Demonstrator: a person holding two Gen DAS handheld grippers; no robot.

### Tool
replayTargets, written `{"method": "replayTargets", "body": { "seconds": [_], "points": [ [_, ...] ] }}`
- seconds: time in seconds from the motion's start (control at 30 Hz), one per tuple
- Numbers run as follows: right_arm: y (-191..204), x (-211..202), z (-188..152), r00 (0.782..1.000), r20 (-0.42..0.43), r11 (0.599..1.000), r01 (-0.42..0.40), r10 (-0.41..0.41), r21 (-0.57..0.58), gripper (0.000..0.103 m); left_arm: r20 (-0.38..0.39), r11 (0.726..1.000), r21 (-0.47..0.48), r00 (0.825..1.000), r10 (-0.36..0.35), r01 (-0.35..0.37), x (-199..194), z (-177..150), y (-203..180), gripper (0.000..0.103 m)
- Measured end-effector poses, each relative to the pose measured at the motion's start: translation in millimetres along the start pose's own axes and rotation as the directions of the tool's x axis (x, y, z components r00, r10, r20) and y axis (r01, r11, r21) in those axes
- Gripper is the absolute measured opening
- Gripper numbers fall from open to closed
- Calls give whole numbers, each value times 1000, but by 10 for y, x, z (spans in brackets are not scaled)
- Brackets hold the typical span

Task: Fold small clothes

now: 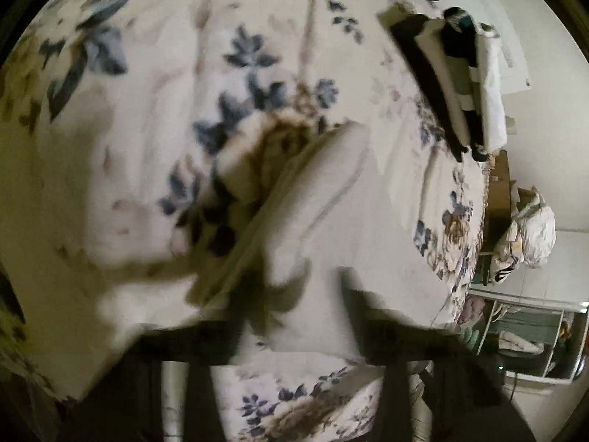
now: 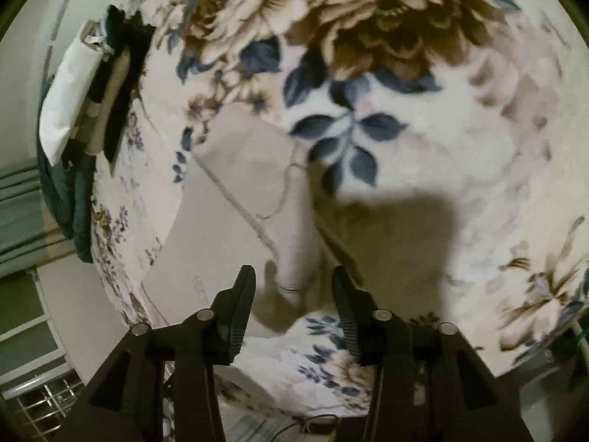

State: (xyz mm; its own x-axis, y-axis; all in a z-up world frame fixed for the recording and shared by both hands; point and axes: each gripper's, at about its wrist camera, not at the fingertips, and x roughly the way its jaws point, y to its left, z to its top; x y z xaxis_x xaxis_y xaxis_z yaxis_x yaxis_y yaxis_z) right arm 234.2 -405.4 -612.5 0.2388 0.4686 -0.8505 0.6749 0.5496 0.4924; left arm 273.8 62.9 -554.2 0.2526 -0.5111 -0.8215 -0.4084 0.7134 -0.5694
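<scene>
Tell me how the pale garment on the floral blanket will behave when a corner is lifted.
The pale garment looks thin and creased, so it will probably drape limply. It seems light. The plush floral blanket may grip it, so dragging could bunch it.

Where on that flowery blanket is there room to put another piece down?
Free: the blanket right of the pale garment, up to the big brown flower. Crowded: the edge with the folded stack, and where the right gripper straddles the garment.
</scene>
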Motion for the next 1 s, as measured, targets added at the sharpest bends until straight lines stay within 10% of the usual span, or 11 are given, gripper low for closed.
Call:
{"method": "replayTargets", "body": {
  "seconds": [0.37, 0.57, 0.7, 1.0],
  "points": [
    [90, -349, -174, 997, 51, 998, 58, -57, -16, 4, 27, 1000, 23, 999, -21, 21, -435, -105, -131, 2],
    [-150, 10, -153, 976, -86, 980, 200, -199, 1, 6, -133, 994, -106, 991, 10, -25, -96, -118, 224, 8],
    [-11, -160, -139, 969, -17, 967, 247, -248, -58, 36, -117, 994, -103, 993, 28, -40, -306, -176, 189, 23],
    [716, -366, 237, 992, 121, 962, 7, 27, -272, 47, 104, 969, 235, 993, 56, -79, -404, 270, -678, 51]
  ]
}}
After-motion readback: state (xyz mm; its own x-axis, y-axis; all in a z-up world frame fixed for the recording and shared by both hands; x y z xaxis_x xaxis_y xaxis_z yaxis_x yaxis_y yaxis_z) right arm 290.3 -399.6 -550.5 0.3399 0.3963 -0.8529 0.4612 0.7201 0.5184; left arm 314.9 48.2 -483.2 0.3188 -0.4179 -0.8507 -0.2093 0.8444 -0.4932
